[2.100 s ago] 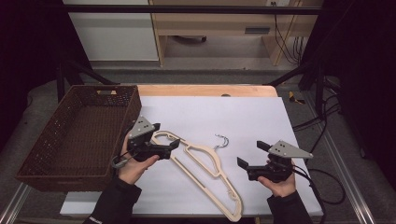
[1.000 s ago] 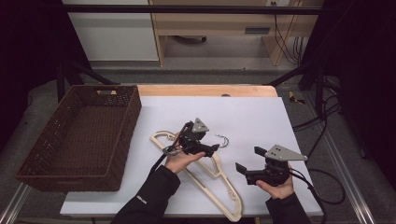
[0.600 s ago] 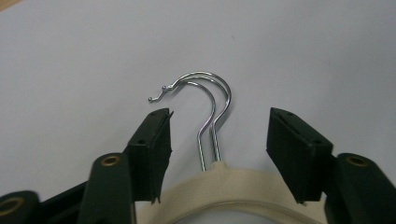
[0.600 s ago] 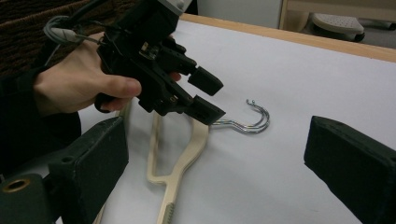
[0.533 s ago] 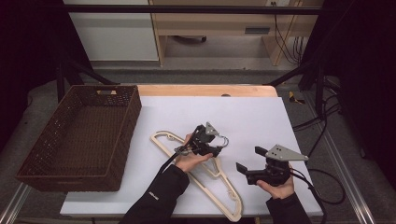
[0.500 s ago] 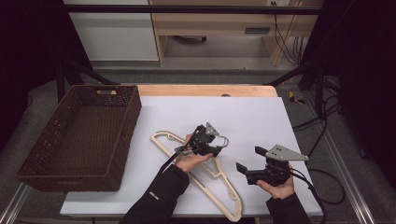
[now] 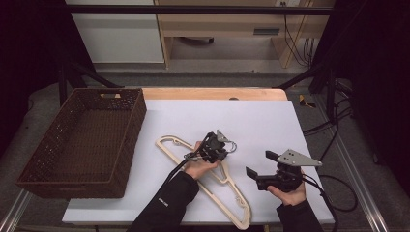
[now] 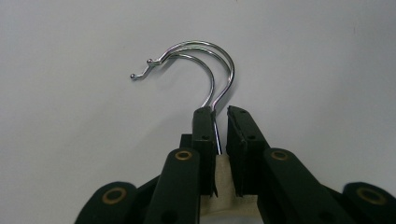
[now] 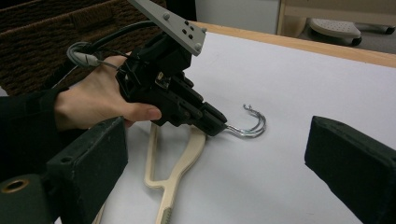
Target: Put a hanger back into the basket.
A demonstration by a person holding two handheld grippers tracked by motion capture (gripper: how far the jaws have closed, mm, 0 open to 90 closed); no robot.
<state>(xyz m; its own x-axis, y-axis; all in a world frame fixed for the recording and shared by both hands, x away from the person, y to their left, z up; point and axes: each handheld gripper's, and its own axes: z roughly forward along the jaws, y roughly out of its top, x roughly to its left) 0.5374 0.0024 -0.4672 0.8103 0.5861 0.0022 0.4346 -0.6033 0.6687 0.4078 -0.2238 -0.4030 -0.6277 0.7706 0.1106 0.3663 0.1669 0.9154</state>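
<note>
Chrome hooks (image 8: pixel 205 70) of two stacked cream hangers (image 7: pixel 220 186) curve out just past the left gripper (image 8: pixel 220 114), whose jaws have just been closing on the hook stems; in the left gripper view the stems sit between the pads (image 8: pixel 204 140), against the left one, with a narrow gap to the other. The hangers lie flat on the white table (image 7: pixel 270 121), near its middle, well apart from the brown wicker basket (image 7: pixel 82 140) at the left edge. The left hand (image 9: pixel 100 105) holds that gripper low over the hanger necks. The right gripper (image 7: pixel 256 164) hovers to the right, jaws spread wide, nothing between them.
</note>
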